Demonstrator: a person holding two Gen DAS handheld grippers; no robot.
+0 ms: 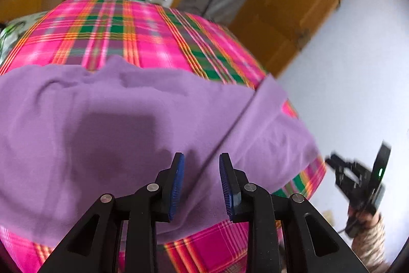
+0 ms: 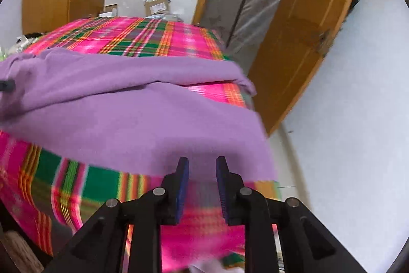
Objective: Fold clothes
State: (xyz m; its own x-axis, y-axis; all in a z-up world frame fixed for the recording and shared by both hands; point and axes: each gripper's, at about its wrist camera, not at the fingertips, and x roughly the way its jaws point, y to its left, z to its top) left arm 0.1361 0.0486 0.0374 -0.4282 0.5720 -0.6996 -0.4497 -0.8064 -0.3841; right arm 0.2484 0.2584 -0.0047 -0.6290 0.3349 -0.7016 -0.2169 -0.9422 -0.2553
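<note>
The purple garment [image 1: 122,119] lies across the middle of the left wrist view, spread on the pink-and-green plaid cover [image 1: 133,37]. A fold line runs diagonally at centre right of that view, where one layer overlaps another, so at least one fold appears complete; further folds and smoothing of the wrinkled upper edge likely remain. The left gripper [image 1: 200,183] at lower centre has its jaws spread, with nothing pinched between the blue pads. The right gripper [image 2: 202,186] at lower centre of its own view is likewise spread and empty, above the garment's near edge. In the upper part of the frames stand a wooden door [image 2: 306,42], white walls and cardboard boxes [image 2: 156,5].
</note>
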